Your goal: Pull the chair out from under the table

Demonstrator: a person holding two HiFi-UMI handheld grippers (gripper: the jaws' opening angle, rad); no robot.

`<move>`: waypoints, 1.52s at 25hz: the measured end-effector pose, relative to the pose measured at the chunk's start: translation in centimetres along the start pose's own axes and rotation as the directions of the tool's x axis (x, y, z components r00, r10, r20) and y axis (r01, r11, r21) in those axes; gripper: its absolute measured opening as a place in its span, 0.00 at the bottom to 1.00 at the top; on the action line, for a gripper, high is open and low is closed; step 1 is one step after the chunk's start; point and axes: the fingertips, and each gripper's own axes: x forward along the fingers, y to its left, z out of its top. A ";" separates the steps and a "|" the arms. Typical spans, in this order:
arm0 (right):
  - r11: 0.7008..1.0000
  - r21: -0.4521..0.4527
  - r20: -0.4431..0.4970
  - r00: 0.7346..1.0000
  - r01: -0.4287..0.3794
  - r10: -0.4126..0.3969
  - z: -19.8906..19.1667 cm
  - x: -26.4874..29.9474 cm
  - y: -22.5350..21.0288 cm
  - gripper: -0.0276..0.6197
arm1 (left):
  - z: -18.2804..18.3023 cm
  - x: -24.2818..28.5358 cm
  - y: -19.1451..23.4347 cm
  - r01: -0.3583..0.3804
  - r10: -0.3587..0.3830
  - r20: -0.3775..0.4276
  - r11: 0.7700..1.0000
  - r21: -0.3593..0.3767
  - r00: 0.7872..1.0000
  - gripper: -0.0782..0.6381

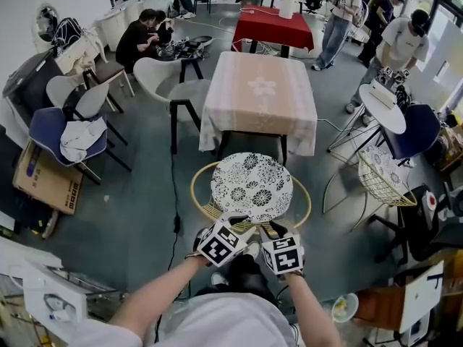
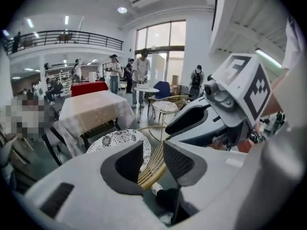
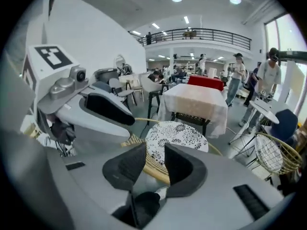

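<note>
Chair out, fingers off: the rim could snag

The table [image 1: 260, 100] stands beyond, and the chair [image 1: 192, 191] sits in front of it, right at my feet, its seat near the cloth's hanging edge. My left gripper [image 2: 153, 150] and right gripper [image 3: 154, 150] hang above its rattan back rim [image 2: 151, 169], fingers [image 2: 182, 164] apart, gripping nothing. The risk I judge likeliest is a finger hooking that rim and dragging or tipping what looks like a light chair.
</note>
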 end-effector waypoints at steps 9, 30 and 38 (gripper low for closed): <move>0.993 0.115 0.178 0.983 0.029 -0.050 5.0 -3.7 0.1 0.11 | 4.8 -3.5 0.9 -0.116 0.165 0.206 0.966 -0.229 0.964 0.21; 0.992 0.112 0.312 0.946 0.056 -0.089 8.1 -6.2 1.0 0.05 | 7.5 -5.6 0.6 -0.207 0.274 0.265 0.945 -0.255 0.925 0.12; 0.993 0.107 0.312 0.947 0.046 -0.078 8.3 -6.3 1.4 0.05 | 7.7 -5.7 0.8 -0.213 0.284 0.257 0.938 -0.272 0.923 0.12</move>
